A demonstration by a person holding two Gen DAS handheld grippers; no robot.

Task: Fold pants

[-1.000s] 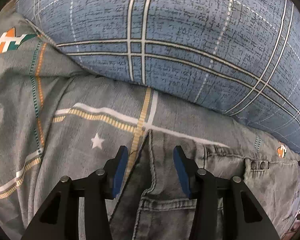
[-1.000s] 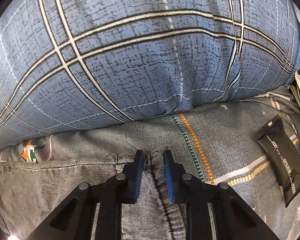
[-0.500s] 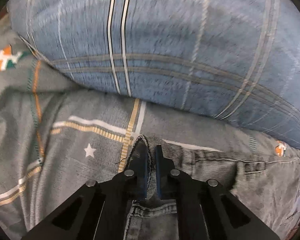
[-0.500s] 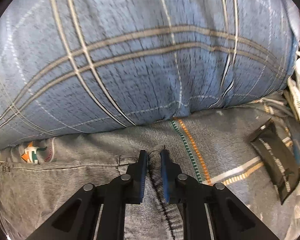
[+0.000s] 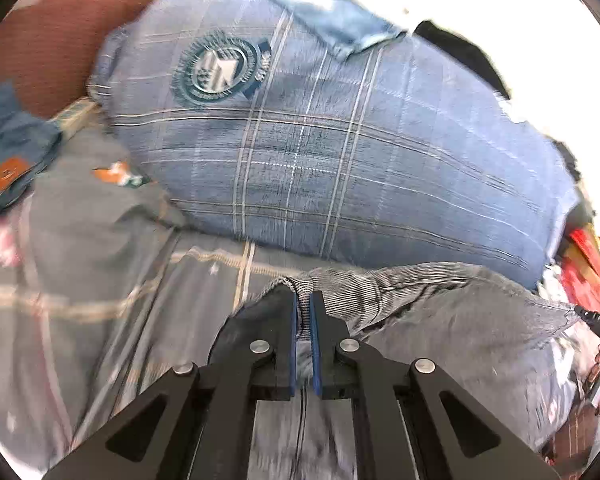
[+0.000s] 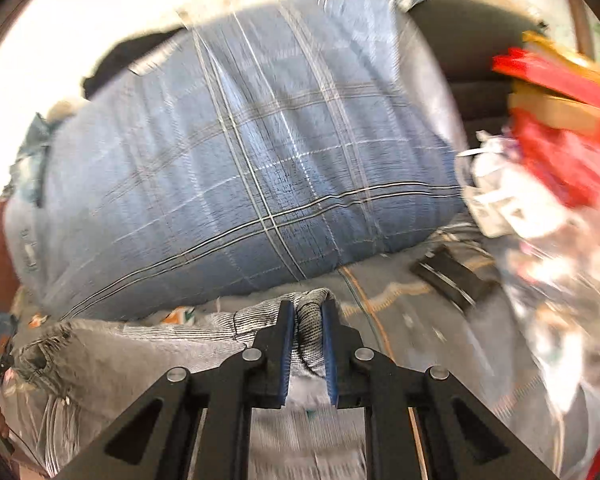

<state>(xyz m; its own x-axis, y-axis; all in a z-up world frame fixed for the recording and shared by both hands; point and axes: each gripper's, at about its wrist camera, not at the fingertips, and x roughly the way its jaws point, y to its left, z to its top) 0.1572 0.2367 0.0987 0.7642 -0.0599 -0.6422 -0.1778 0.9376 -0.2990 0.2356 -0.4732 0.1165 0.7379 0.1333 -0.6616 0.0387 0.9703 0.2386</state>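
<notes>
Grey denim pants [image 5: 452, 320] lie on a grey patterned bedsheet [image 5: 100, 264]. My left gripper [image 5: 303, 300] is shut on the left corner of the waistband and holds it raised off the sheet. In the right wrist view my right gripper [image 6: 308, 310] is shut on the other corner of the pants [image 6: 140, 348], also raised. The fabric hangs stretched between the two grippers. Both views are motion-blurred.
A large blue plaid pillow [image 5: 340, 152] [image 6: 240, 184] lies just behind the pants. A reddish-brown cushion [image 5: 56, 40] sits far left. A black packet [image 6: 452, 276] lies on the sheet to the right, beside a pile of red and white clutter [image 6: 552, 168].
My left gripper closed on the waistband corner. Both grippers have since lifted and pulled back with the pants, so more of the pillow and room shows.
</notes>
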